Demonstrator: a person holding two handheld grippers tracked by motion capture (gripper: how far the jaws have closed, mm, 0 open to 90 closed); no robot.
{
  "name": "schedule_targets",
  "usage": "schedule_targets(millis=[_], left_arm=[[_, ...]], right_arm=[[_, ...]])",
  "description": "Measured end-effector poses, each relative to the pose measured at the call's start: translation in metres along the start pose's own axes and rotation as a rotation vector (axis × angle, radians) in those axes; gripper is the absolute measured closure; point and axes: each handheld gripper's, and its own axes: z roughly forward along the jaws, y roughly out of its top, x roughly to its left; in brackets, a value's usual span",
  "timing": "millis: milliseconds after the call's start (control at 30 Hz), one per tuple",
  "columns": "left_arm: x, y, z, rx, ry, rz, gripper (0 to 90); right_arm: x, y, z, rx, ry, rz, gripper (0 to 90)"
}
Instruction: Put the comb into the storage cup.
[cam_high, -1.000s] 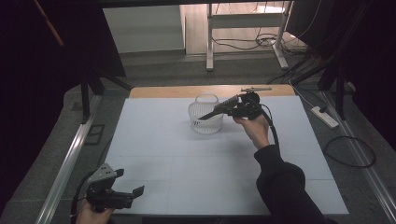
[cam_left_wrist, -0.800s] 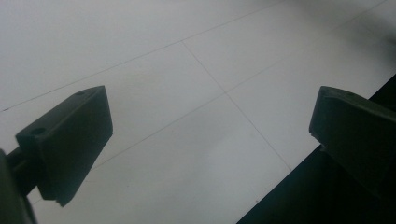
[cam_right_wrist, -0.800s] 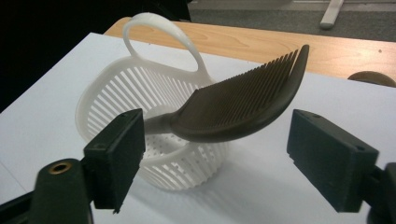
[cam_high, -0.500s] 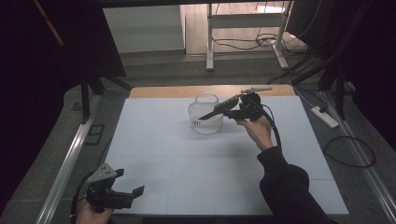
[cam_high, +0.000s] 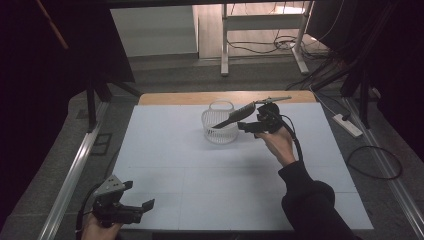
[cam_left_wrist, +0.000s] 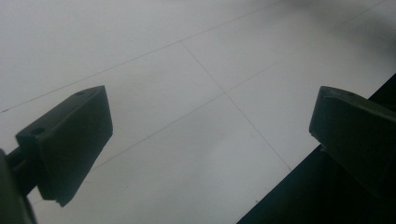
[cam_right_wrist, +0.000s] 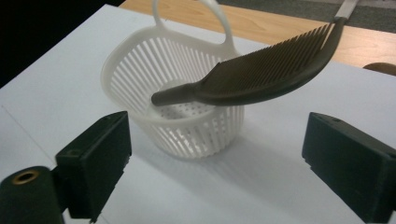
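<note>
A white slatted basket (cam_high: 220, 127) (cam_right_wrist: 177, 93) with a loop handle stands on the white table top (cam_high: 175, 165), toward the far middle. A black comb (cam_high: 235, 116) (cam_right_wrist: 271, 70) leans in it, its thick end inside the basket and its thin tail pointing up and to the right over the rim. Just right of the basket is my right gripper (cam_high: 248, 125) (cam_right_wrist: 215, 158). Its jaws have just been opening and stand wide, with nothing between them and the comb beyond the tips. My left gripper (cam_high: 139, 196) (cam_left_wrist: 210, 135) is open over the table's near left corner.
A strip of bare wood (cam_high: 170, 97) runs along the table's far edge. A power strip (cam_high: 346, 125) and cables lie on the floor at the right. The dark front edge of the table (cam_left_wrist: 327, 186) is close under my left gripper.
My right gripper has drawn back slightly from the basket while the comb stays leaning in it. The left gripper has not moved.
</note>
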Motion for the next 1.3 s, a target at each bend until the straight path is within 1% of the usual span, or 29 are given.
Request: schedule_targets(millis=[200,400,633,767,900,1000,1167,1300], left_arm=[[0.0,0.0,0.0,-0.001,0.0,0.002,0.3],[-0.001,0.0,0.0,-0.002,-0.003,0.007,0.3],[-0.001,0.0,-0.001,-0.005,-0.005,0.01,0.3],[0.0,0.0,-0.001,-0.01,-0.006,0.005,0.4],[0.0,0.0,-0.001,-0.013,-0.009,0.002,0.4],[0.0,0.0,-0.001,-0.014,-0.009,0.002,0.3],[0.0,0.0,-0.002,-0.015,-0.007,0.003,0.2],[0.0,-0.001,-0.002,-0.018,-0.007,0.001,0.1]], right_arm=[[0.006,-0.003,-0.004,0.011,0.007,-0.035,5.7],[0.009,-0.008,-0.005,0.027,0.009,-0.053,4.9],[0.011,-0.014,-0.008,0.035,0.008,-0.064,3.7],[0.013,-0.015,-0.01,0.034,0.01,-0.071,3.2],[0.014,-0.016,-0.014,0.036,0.028,-0.065,3.2],[0.015,-0.017,-0.017,0.034,0.031,-0.072,3.2],[0.017,-0.018,-0.022,0.033,0.029,-0.079,2.8],[0.02,-0.021,-0.026,0.033,0.007,-0.106,2.9]])
